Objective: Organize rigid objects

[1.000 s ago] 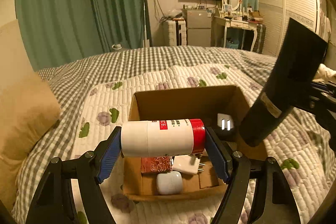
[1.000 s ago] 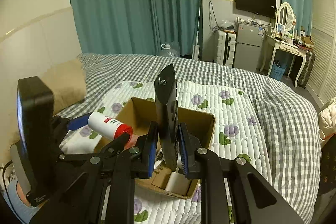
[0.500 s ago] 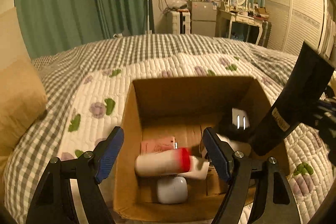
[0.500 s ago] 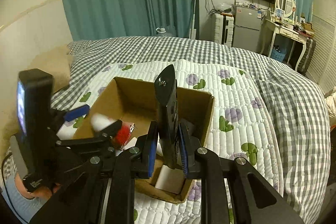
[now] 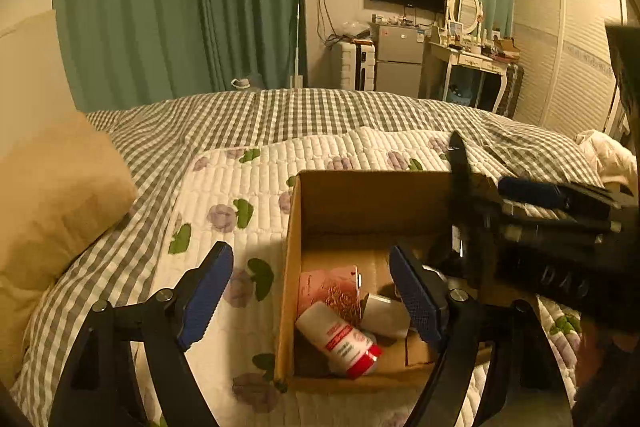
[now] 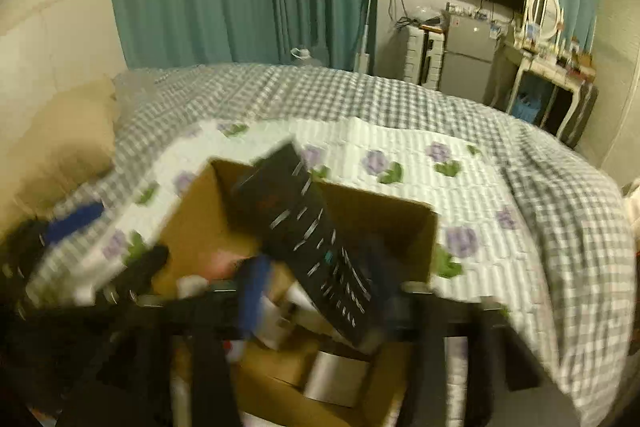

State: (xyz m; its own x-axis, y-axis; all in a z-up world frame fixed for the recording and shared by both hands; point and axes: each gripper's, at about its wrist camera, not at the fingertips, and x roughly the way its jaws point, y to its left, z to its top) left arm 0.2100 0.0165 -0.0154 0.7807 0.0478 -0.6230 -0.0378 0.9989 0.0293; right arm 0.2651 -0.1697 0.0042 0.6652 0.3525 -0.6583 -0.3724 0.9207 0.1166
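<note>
Our left gripper (image 5: 312,293) hangs released and empty at the near left corner of the cardboard box (image 5: 360,203), one finger over the quilt (image 5: 256,183), the other over the box's inside. Below it the white bottle with the red cap (image 5: 340,341) lies tilted on the box floor, resting against a pink packet (image 5: 330,289) and a pale block beside it. Our right gripper (image 6: 320,307) is badly blurred in its own view; the black remote control (image 6: 316,239) slants across it above the box, and we cannot tell whether the fingers clamp it or have let go. From the left view the remote's thin edge (image 5: 460,187) stands over the box's right side. We judge the risk to lie there: if the remote goes in at this slant it may catch the rim, bridge across the things already inside, or tip out onto the bed (image 5: 320,115). The box sits on soft bedding, so a knock from either gripper could tilt it.
</note>
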